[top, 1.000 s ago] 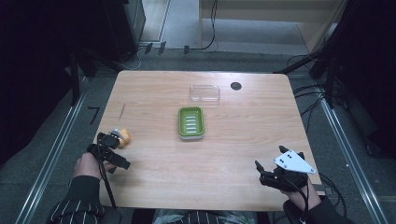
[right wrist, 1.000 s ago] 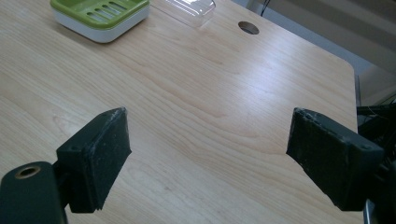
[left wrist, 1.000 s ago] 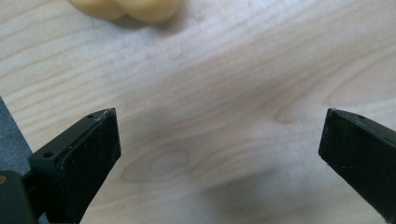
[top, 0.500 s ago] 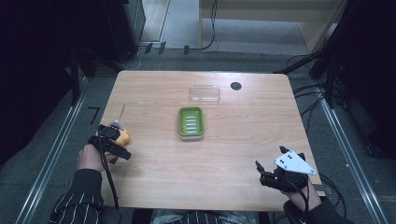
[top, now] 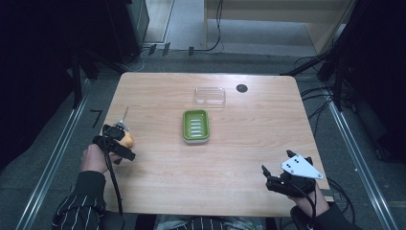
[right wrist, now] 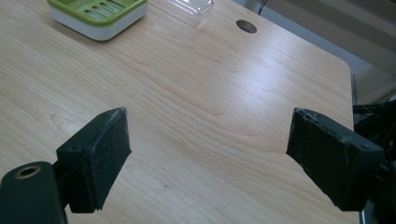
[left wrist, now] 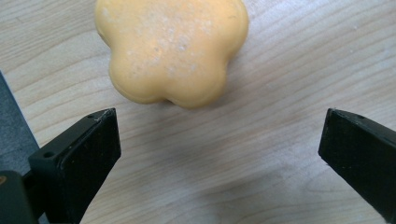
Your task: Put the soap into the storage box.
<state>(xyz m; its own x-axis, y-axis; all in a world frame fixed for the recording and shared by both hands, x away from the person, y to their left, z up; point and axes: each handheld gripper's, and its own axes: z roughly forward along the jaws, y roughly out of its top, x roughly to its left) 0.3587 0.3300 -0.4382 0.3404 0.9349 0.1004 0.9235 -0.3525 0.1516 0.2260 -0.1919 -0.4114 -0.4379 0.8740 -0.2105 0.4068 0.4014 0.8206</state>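
An orange flower-shaped soap [left wrist: 172, 49] lies on the wooden table near its left edge, seen as a small orange lump [top: 127, 140] in the high view. My left gripper [top: 116, 139] hovers right over it, open, with the soap just beyond the tips of its jaws [left wrist: 219, 154] and nothing held. A green soap dish [top: 195, 126] on a white base sits at the table's middle, also at the top left of the right gripper view [right wrist: 100, 13]. My right gripper [top: 274, 178] rests open near the front right corner, empty [right wrist: 208, 140].
A clear plastic lid [top: 209, 96] lies behind the soap dish, next to a dark cable hole [top: 242, 88] in the table [top: 239, 143]. The table's left edge runs close by the left gripper, with grey floor beyond.
My left gripper has shifted forward and to the right, closing in over the orange soap. The right gripper has stayed put.
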